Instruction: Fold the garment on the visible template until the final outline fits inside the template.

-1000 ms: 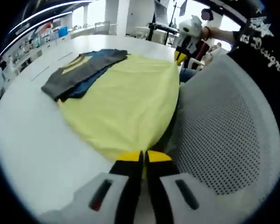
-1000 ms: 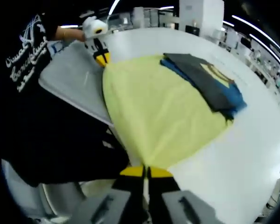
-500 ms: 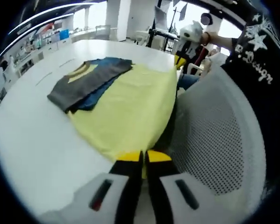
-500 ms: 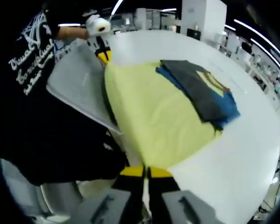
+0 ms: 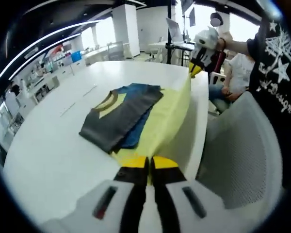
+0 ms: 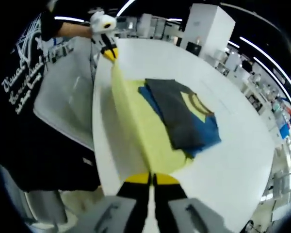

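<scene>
Lifted since a second ago, the near edge of the yellow cloth (image 5: 167, 121) now stands up off the white table (image 5: 53, 155) between my two hands, where before it lay spread flat over the tabletop and hung over the side. My left gripper (image 5: 149, 162) has its yellow-tipped jaws pressed together on one corner of that cloth, with no gap showing between them. My right gripper (image 6: 151, 178) does the same at the other corner, jaws closed tight on the fabric. From each pinch the cloth runs away as a taut, narrow, tilted sheet toward the other hand; in the left gripper view my right gripper (image 5: 198, 63) holds the far end up high, and in the right gripper view my left gripper (image 6: 108, 48) does likewise.

Just beyond the raised edge, the rest of the cloth (image 6: 150, 141) lies flat on the table (image 6: 233, 160). On it rests the folded garment (image 5: 121, 116), a dark grey top over a blue layer with a yellow neckline showing, partly on the cloth and partly over its far side. In the right gripper view the garment (image 6: 184, 119) sits to the right of the lifted sheet.

Beside the table stands a grey mesh chair (image 5: 237, 160), and my black printed shirt (image 6: 19, 82) shows along the edge.
</scene>
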`<state>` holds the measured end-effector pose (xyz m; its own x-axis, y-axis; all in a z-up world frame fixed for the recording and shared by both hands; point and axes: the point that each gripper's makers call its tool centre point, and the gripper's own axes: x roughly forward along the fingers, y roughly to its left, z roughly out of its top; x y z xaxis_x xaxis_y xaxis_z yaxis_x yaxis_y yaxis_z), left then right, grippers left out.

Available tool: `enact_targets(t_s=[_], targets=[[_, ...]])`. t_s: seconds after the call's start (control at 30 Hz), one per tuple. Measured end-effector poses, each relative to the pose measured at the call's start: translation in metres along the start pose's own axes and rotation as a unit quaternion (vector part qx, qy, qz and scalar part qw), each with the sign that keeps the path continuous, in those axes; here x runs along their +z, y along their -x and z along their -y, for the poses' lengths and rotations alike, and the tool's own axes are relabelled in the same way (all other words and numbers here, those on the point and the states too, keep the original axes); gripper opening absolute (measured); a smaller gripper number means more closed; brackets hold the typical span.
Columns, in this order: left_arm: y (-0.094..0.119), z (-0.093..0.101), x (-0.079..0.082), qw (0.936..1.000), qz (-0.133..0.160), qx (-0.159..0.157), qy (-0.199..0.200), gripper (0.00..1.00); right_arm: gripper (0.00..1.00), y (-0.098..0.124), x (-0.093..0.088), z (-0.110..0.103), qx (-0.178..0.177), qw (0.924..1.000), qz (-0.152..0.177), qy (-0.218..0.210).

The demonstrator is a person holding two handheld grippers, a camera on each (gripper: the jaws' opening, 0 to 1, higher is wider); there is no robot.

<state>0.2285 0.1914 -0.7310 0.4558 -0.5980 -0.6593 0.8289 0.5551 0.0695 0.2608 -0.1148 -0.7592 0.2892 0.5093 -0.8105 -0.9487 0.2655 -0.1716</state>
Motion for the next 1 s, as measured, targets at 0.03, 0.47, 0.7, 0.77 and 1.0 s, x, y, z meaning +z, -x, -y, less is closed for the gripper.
enact_targets(t_s=[0.03,0.47,0.7,0.77,1.0], targets=[[-0.001,-0.005,0.003,1.0,0.002,0.006,-0.003,0.0,0.0,0.0,0.002,0.003,-0.004,1.0,0.0,0.003],[-0.003,-0.059,0.031,0.9958,0.04,0.079,-0.023,0.0,0.0,0.005,0.033,0.051,-0.074,0.9968,0.027,0.016],[-0.005,-0.085,0.046,0.9891,0.07,0.13,0.001,0.0,0.0,0.005,0.048,0.075,-0.108,0.9932,0.043,0.011],[-0.007,-0.092,0.047,0.9862,0.073,0.149,0.0,0.0,0.0,0.005,0.052,0.082,-0.115,0.9923,0.045,0.008],[-0.014,-0.119,0.047,0.9796,0.08,0.183,0.021,0.0,0.0,0.0,0.062,0.109,-0.152,0.9875,0.042,0.012]])
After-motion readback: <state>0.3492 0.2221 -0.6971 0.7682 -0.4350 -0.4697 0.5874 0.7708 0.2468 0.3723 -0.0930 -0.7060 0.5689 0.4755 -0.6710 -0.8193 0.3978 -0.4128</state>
